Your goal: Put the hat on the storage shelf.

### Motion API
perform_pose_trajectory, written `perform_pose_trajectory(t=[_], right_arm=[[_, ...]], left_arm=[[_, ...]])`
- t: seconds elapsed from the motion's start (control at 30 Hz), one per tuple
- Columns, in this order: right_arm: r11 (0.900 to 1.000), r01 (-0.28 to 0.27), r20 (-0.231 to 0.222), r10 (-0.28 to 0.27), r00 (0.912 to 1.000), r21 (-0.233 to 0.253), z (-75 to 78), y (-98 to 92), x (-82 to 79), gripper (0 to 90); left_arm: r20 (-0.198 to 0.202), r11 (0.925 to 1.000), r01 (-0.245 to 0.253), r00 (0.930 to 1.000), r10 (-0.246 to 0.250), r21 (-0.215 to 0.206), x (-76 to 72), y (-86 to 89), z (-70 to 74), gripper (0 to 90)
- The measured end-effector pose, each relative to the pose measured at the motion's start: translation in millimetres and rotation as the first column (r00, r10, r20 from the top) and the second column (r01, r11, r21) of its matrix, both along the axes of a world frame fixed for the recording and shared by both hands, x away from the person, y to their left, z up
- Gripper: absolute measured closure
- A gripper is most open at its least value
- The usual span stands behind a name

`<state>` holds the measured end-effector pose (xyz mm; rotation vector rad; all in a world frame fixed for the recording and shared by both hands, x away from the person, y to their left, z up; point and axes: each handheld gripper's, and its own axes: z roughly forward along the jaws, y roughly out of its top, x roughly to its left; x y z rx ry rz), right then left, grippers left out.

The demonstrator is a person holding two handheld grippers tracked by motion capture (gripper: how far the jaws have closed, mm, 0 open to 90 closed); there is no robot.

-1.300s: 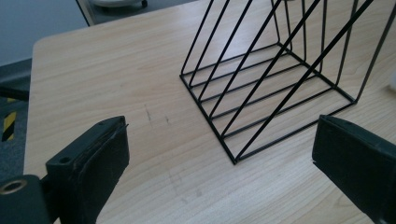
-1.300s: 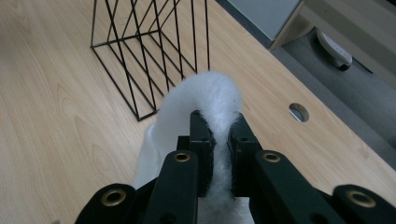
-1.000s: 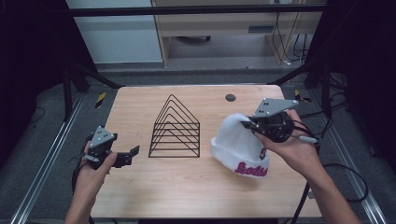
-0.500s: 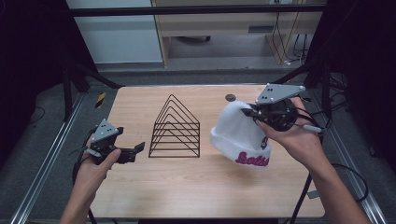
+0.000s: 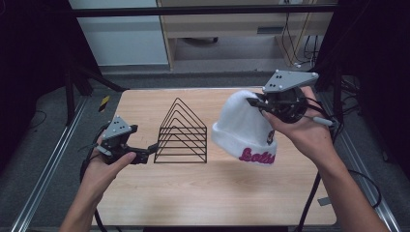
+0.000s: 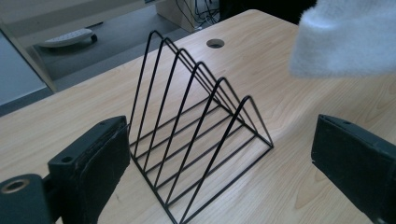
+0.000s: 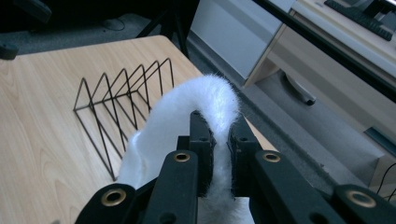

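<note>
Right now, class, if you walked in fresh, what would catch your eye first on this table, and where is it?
The white knit hat with pink lettering stands out, lifted at the table's right side, its crown pinched in the right tongs. Next, the black wire rack of triangular dividers stands mid-table. The left tongs are open just left of the rack, holding nothing.

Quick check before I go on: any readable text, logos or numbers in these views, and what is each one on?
White beanie, cuff: pink script lettering, partly hidden by the fold; it looks like "Sots" but is too blurred to read for sure.
Beanie, beside the right gripper: a small dark patch, too small to read.
Black wire rack, wooden table, left gripper: no text.
</note>
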<state>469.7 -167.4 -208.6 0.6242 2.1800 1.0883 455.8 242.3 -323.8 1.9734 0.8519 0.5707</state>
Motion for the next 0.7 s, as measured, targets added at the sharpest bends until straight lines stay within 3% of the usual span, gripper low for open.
perform_pose_trajectory(t=[0.33,0.53,0.7], right_arm=[[1.0,-0.002,0.049,0.001,0.9988,0.022,24.2,16.8,7.8,83.5],[0.999,-0.014,0.057,0.012,0.9983,0.035,30.4,28.6,14.5,83.5],[0.999,-0.027,0.065,0.024,0.9976,0.046,35.1,39.4,18.1,83.5]], left_arm=[[-0.005,0.9979,0.064,0.9979,-0.064,0.009,15.0,-23.7,23.2,6.1],[-0.029,0.9955,0.093,0.9952,-0.093,-0.018,27.6,-37.4,26.5,10.2],[-0.044,0.9915,0.13,0.9906,-0.13,-0.005,36.0,-49.7,26.2,13.7]])
